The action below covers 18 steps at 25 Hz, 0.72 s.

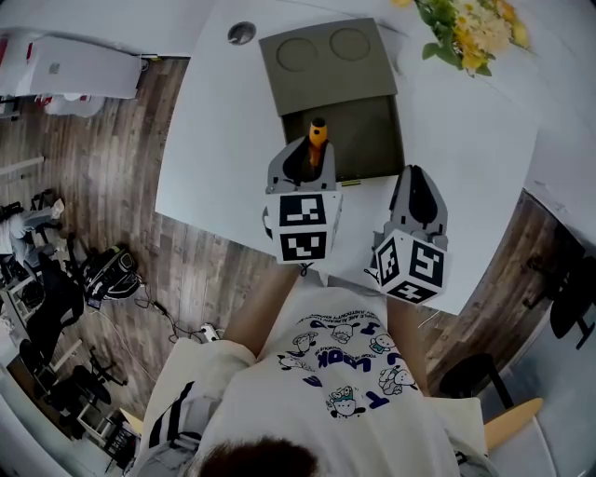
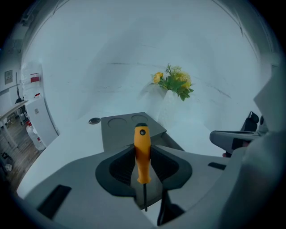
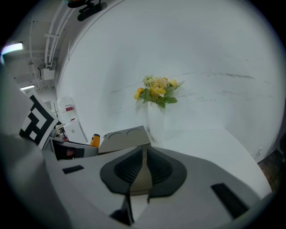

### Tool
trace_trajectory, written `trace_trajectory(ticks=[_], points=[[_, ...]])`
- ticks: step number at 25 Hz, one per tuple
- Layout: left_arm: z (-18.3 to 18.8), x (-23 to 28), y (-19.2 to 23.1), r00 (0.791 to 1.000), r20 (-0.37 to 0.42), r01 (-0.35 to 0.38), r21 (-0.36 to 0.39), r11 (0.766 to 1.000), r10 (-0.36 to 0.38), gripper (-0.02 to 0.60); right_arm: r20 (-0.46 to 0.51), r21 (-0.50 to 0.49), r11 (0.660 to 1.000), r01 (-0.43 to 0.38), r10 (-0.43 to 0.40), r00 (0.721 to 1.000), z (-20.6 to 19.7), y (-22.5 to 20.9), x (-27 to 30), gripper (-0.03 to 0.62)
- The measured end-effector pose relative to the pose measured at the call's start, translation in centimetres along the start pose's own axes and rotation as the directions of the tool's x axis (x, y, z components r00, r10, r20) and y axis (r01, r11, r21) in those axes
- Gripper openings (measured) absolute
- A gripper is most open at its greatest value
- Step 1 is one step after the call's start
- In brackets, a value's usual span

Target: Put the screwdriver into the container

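An orange-handled screwdriver [image 1: 317, 136] stands upright between the jaws of my left gripper [image 1: 310, 158], which is shut on its handle [image 2: 142, 154]. The thin shaft [image 2: 145, 197] points down and back toward the camera. This gripper hovers at the near left edge of the grey container [image 1: 358, 140], whose open tray lies in front of a lid with two round recesses [image 1: 321, 56]. My right gripper [image 1: 418, 194] hangs just right of the tray's near corner, its pads [image 3: 144, 166] meeting with nothing between them. In the right gripper view the container [image 3: 125, 138] and the orange handle's tip [image 3: 94, 140] show.
The container rests on a white table [image 1: 214, 140] whose near edge runs under both grippers. A vase of yellow flowers [image 1: 470, 28] stands at the back right and a round metal grommet [image 1: 241, 34] behind the lid. Wood floor with cables and bags lies left.
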<state>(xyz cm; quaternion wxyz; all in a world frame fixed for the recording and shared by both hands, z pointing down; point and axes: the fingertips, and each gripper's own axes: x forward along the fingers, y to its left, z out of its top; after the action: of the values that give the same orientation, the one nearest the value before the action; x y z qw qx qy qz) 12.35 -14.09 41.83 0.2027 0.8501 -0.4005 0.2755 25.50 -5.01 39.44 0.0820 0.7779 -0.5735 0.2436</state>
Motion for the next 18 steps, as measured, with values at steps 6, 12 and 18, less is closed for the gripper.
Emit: trace_trajectory(ticks=[6, 12, 18], points=[[-0.6, 2.1, -1.0, 0.999, -0.041, 0.013, 0.022, 1.0, -0.012, 0.115, -0.027, 0.029, 1.0, 0.003, -0.002, 1.0, -0.9, -1.0, 0.7, 0.044], [-1.1, 3.9, -2.3, 0.996, -0.081, 0.038, 0.056, 0.998, -0.034, 0.115, -0.069, 0.056, 0.998, 0.026, -0.023, 0.997, -2.2, -2.2, 1.2, 0.044], [-2.0, 6.0, -3.3, 0.991, -0.127, 0.061, 0.084, 0.995, -0.05, 0.115, -0.086, 0.067, 0.997, 0.026, -0.02, 0.996, -2.6, -3.0, 1.9, 0.044]])
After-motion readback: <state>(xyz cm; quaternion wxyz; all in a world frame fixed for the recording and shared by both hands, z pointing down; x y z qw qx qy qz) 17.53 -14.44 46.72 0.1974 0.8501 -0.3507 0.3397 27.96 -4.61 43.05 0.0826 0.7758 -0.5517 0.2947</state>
